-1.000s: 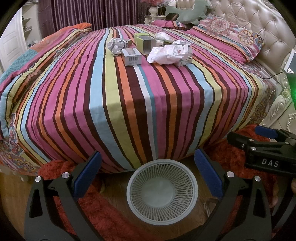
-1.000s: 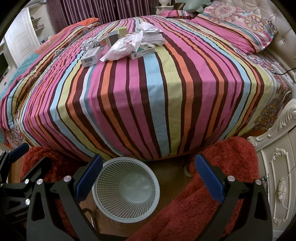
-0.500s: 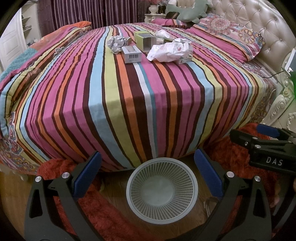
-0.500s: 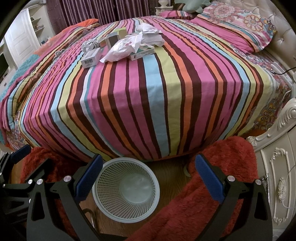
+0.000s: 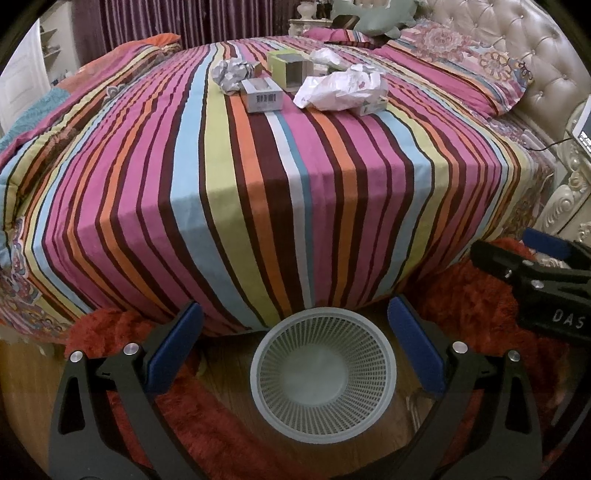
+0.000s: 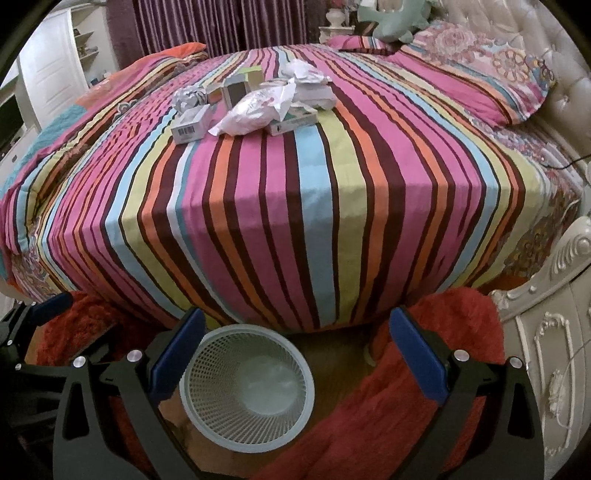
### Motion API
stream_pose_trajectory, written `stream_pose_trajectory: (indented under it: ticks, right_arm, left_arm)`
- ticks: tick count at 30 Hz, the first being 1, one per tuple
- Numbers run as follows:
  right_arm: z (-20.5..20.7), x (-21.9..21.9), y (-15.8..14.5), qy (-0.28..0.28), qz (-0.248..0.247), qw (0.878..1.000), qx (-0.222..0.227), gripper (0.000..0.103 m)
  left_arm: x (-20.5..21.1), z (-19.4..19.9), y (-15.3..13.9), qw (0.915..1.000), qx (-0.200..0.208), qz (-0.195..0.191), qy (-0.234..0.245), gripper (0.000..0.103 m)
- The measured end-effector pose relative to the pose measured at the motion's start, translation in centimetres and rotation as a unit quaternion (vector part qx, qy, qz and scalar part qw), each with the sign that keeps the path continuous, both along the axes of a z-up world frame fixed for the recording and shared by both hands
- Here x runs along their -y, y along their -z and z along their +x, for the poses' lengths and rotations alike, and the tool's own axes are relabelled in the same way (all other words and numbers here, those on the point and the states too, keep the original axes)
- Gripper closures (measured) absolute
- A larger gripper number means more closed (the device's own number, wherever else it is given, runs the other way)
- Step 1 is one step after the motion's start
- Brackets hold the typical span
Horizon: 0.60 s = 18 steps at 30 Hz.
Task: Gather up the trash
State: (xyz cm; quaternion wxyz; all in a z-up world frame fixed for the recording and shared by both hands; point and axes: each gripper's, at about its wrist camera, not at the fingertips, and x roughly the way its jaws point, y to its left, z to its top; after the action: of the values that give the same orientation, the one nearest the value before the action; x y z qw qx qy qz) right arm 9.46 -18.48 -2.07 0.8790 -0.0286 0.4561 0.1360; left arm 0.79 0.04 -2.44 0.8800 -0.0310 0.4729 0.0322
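Trash lies in a cluster far back on the striped bed (image 5: 258,192): a white barcode box (image 5: 262,96), crumpled foil (image 5: 232,74), a green open box (image 5: 290,68), a white plastic bag (image 5: 340,90) and a flat carton (image 5: 373,107). The right wrist view shows the same barcode box (image 6: 190,125) and bag (image 6: 255,112). A white mesh basket (image 5: 323,373) (image 6: 247,384) stands empty on the floor at the foot of the bed. My left gripper (image 5: 295,343) and right gripper (image 6: 295,343) hover above the basket, both open and holding nothing.
A red shaggy rug (image 6: 388,406) covers the wooden floor around the basket. A carved white nightstand (image 6: 546,350) stands at the right, with a tufted headboard (image 5: 535,55) and pillows (image 5: 461,70) beyond. Purple curtains (image 6: 221,26) hang behind the bed.
Both grippers have risen and tilted slightly, so the trash pile appears lower and nearer in each view. Nothing was taken hold of; the basket has not moved.
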Motion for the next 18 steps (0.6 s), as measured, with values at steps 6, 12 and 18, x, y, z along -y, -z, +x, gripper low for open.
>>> stream_pose_trajectory:
  ticks: [6,12,18]
  right_arm:
    - [0.5,0.1,-0.4,0.0,0.005,1.0,0.027,0.007]
    - [2.2,1.0,0.1,0.015,0.033,0.999,0.019,0.007]
    - [4.1,0.7,0.9,0.005,0.037,0.999,0.005,0.007]
  left_arm:
    - [-1.2,0.7,0.7,0.9995,-0.008,-0.027,-0.01,0.006]
    - [-3.3,1.8,0.8,0.9964,0.0,-0.077,-0.036,0.006]
    - [-5.3,4.7,1.3,0.9941,-0.012,-0.085,-0.066,0.006]
